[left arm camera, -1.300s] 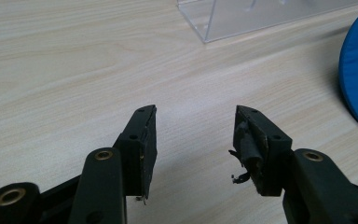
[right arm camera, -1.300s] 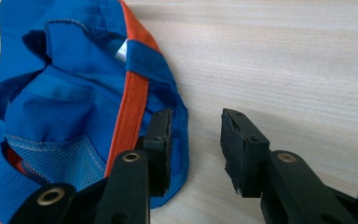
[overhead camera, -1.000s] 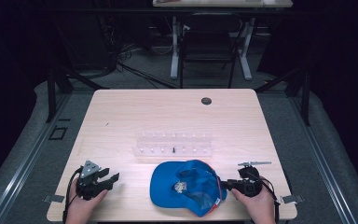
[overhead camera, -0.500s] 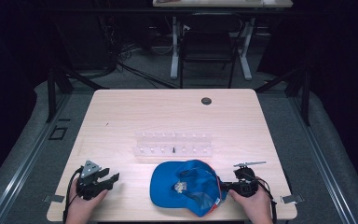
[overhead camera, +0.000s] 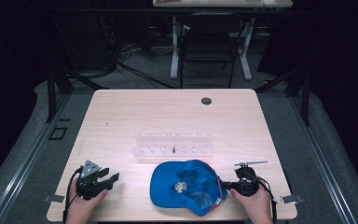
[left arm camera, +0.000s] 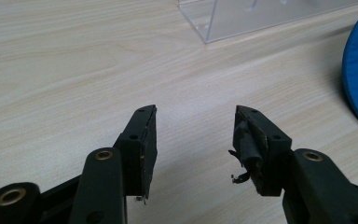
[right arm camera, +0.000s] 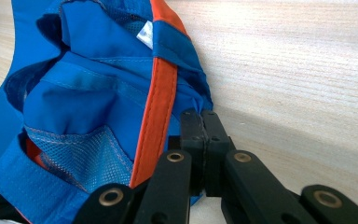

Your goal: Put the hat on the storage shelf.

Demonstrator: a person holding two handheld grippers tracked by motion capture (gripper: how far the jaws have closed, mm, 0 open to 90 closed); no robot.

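The soft blue fabric cap point(overhead camera: 186, 184), mesh-lined with an orange band, lies at the near middle of the pale wood-grain desk point(overhead camera: 121, 121), brim pointing left. The right tongs point(overhead camera: 227, 185) have just been closing and pinch its rear edge; the left tongs point(overhead camera: 113, 179) gape, holding nothing.

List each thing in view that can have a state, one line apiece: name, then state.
blue cap: lying on the table, its rear edge pinched.
right gripper: jaws just closed, shut on the cap's edge.
left gripper: open, nothing between its jaws.
clear rack: standing on the table, untouched.
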